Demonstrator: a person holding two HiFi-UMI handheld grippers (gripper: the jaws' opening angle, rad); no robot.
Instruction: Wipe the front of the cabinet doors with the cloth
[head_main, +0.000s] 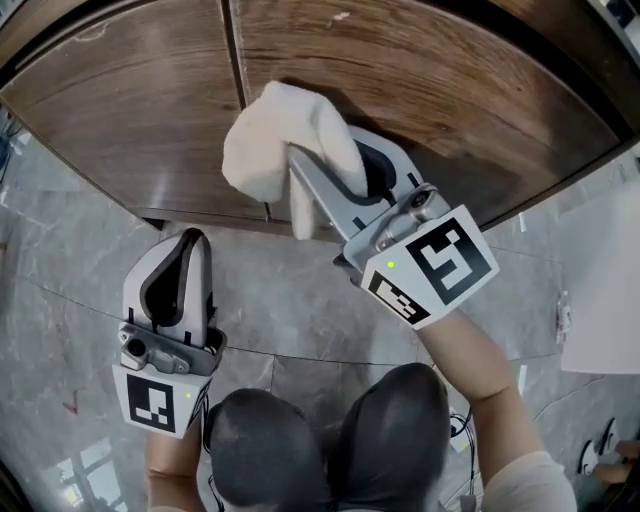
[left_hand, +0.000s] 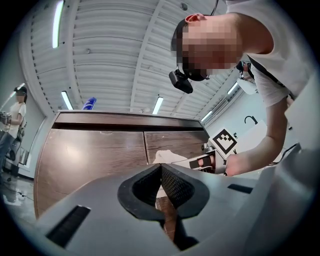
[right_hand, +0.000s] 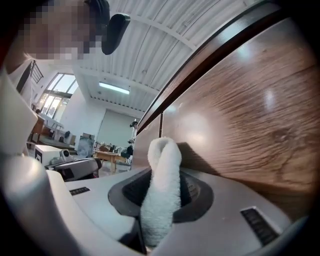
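A cream cloth (head_main: 275, 145) is bunched against the dark wooden cabinet doors (head_main: 430, 80), just right of the seam between the two doors. My right gripper (head_main: 335, 170) is shut on the cloth; in the right gripper view a folded loop of the cloth (right_hand: 162, 185) sticks up from between the jaws, close to the door (right_hand: 250, 115). My left gripper (head_main: 185, 250) hangs lower, away from the doors, shut with nothing in it. In the left gripper view its pads (left_hand: 172, 187) meet, and the doors (left_hand: 95, 155) and cloth (left_hand: 167, 157) show beyond.
Grey marble floor tiles (head_main: 300, 300) lie below the cabinet. The person's knees (head_main: 330, 450) are at the bottom of the head view. White objects (head_main: 605, 300) stand at the right. Another person (left_hand: 15, 125) stands far left in the left gripper view.
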